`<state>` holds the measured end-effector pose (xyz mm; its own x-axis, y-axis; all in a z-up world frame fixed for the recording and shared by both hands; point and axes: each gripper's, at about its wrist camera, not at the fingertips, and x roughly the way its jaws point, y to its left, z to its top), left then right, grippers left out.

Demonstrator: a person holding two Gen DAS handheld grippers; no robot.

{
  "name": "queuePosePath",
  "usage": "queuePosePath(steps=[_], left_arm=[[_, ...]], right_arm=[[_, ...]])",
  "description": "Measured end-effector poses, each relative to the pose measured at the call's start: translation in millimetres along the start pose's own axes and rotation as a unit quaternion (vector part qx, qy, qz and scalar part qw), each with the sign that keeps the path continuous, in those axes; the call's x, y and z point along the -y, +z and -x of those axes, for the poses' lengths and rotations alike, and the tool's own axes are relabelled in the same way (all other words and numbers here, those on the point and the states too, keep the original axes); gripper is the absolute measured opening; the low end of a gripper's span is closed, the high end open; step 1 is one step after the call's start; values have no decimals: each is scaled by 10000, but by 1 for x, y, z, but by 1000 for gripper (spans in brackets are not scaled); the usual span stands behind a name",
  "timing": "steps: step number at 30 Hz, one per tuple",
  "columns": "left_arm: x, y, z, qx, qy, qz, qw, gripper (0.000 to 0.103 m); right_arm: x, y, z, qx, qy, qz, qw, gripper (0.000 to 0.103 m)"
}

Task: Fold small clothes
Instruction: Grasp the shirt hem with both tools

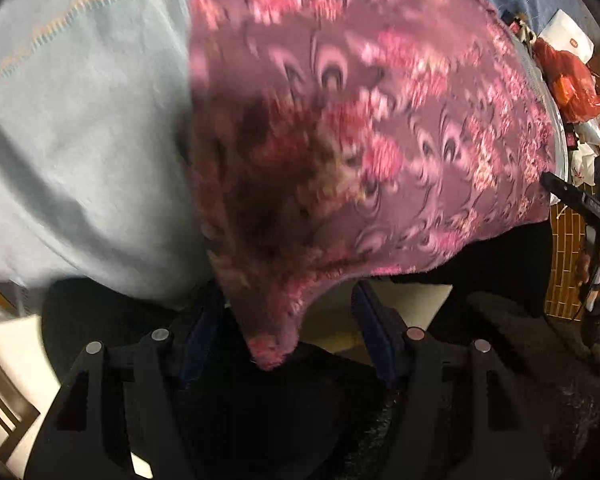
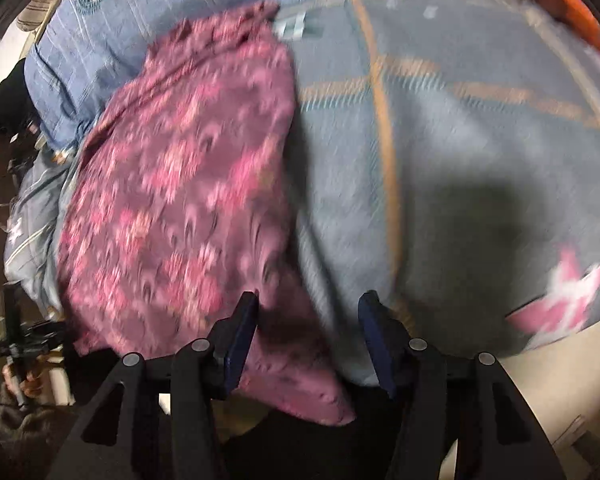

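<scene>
Two views, both blurred. Left wrist: left gripper (image 1: 290, 320) spread wide, a corner of the purple-pink floral patterned cloth (image 1: 360, 120) hanging between its jaws, unpinched; cloth lies on the pale blue bedspread (image 1: 80, 140). Right wrist: right gripper (image 2: 308, 328) spread, cloth's near edge between the jaws. Step looks like regrasping corners; next needs both closing on the hem.
</scene>
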<state>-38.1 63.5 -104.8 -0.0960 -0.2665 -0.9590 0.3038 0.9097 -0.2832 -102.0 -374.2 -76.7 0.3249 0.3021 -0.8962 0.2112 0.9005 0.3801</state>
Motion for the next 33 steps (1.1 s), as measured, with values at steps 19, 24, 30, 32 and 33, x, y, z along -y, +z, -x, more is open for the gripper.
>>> queuePosePath(steps=[19,24,30,32,33], left_arm=[[35,17,83,1202,-720,-569,9885,3],[12,39,103,1596,-1130,-130,9806,3],[-7,73,117,1971,-1028,277,9746,3],[-14,87,124,2095,-966,387,9723,3],[-17,97,128,2172,-931,452,9706,3]], right_arm=[[-43,1,29,148,1571,826,9840,4],[-52,19,44,538,2078,646,9746,4],[-50,52,67,1164,2453,312,9619,4],[-50,68,71,1387,2512,246,9576,4],[-49,75,71,1453,2542,186,9560,4]])
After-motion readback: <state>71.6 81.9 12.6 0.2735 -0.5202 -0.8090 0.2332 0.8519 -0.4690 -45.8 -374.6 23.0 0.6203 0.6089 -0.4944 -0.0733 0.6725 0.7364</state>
